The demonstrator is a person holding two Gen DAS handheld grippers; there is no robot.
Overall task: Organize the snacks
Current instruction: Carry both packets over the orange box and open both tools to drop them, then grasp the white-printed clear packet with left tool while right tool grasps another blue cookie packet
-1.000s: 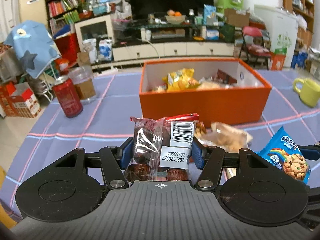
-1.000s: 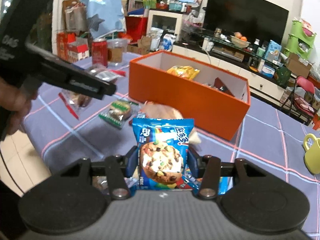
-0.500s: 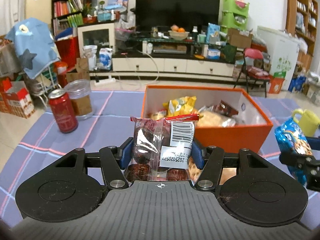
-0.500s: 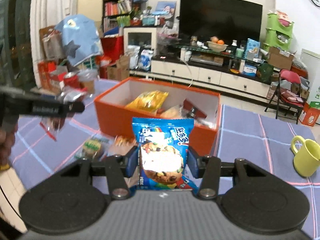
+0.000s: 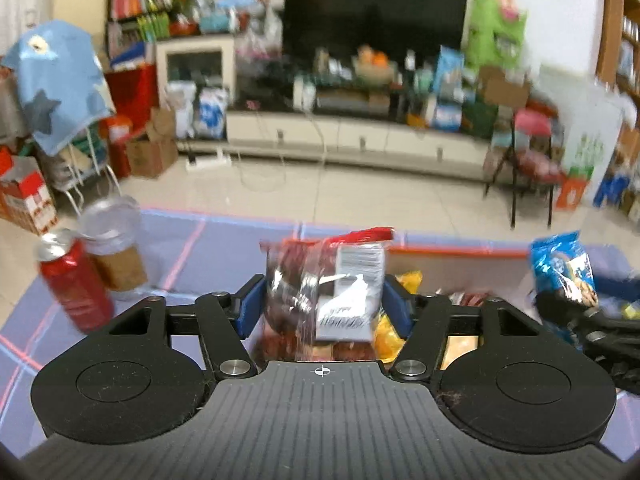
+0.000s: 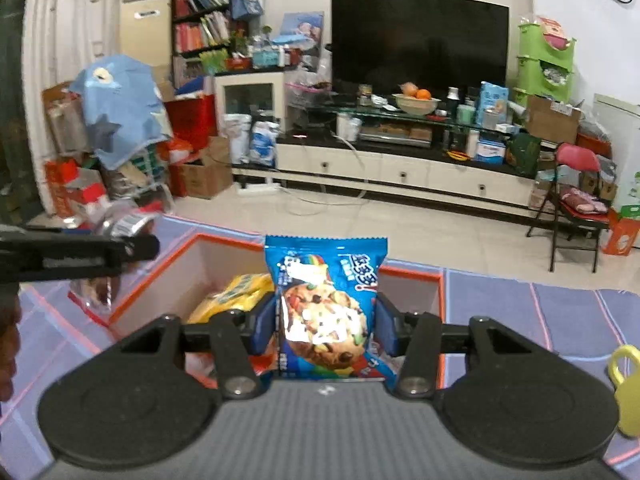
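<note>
Both grippers carried forward since earlier frame, from desk (image 6: 560, 308) in front of orange box (image 6: 168, 268) to above its open top. Left gripper (image 5: 324, 304): fingers opening, clear snack bag (image 5: 320, 280) between blue pads, gap showing at sides. Right gripper (image 6: 326, 324): fingers opening, blue cookie packet (image 6: 326, 304) upright between them, over box. Yellow packet (image 6: 236, 292) inside box. Beyond, red can (image 5: 76, 284) on desk.

Blue cookie packet (image 6: 326, 308), orange box (image 6: 410, 275), seemingly purple checked tablecloth (image 6: 520, 312).
</note>
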